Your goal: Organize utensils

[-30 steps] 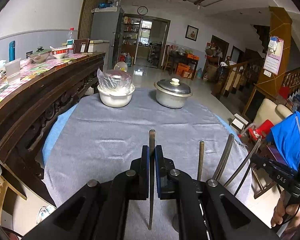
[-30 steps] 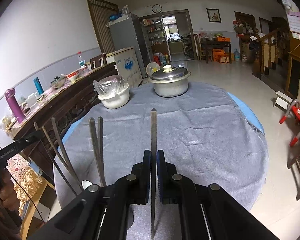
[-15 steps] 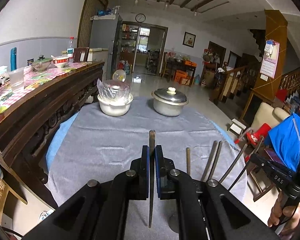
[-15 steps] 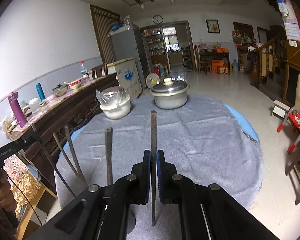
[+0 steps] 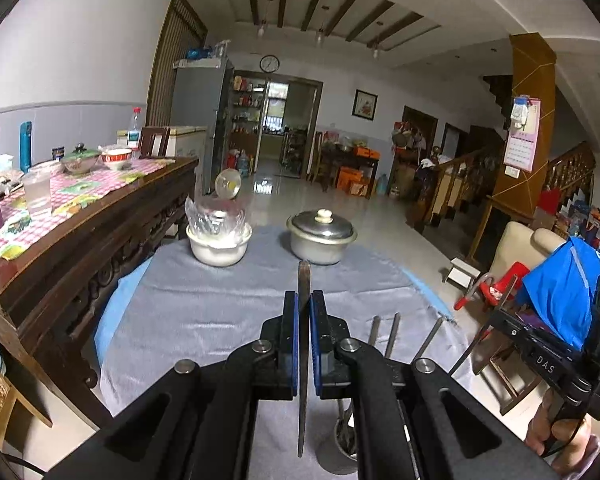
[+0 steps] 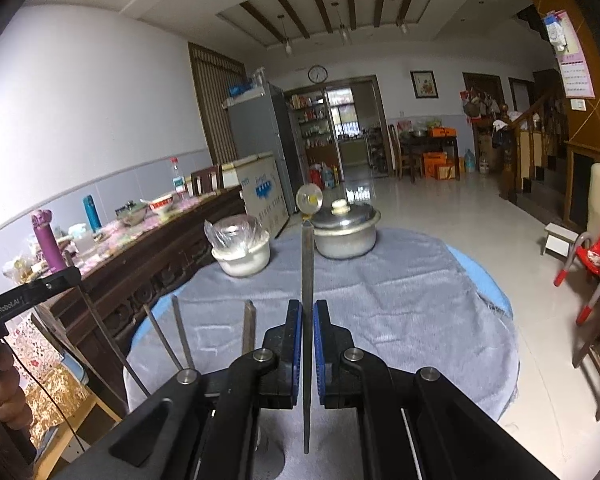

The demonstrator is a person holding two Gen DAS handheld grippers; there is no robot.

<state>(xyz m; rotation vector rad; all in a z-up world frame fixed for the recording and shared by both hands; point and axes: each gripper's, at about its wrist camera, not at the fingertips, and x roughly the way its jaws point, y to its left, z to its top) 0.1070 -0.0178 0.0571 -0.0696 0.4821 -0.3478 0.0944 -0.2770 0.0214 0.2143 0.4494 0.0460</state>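
Left wrist view: left gripper [image 5: 304,322] clamped on one chopstick [image 5: 303,292]; right gripper [image 6: 307,326] likewise pinching another chopstick [image 6: 307,264]. Several utensils [image 5: 392,336] already upright in holder [image 5: 342,446] at tablecloth's [image 5: 204,312] near edge. Both held sticks not yet stowed.

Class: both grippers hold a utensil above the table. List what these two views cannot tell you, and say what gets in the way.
- Working end of the left utensil: edge-on in the left view.
- Utensil holder: mostly behind the left gripper.
- Bowl contents: plastic wrap covers them in the right view.
- Pot contents: lid on.
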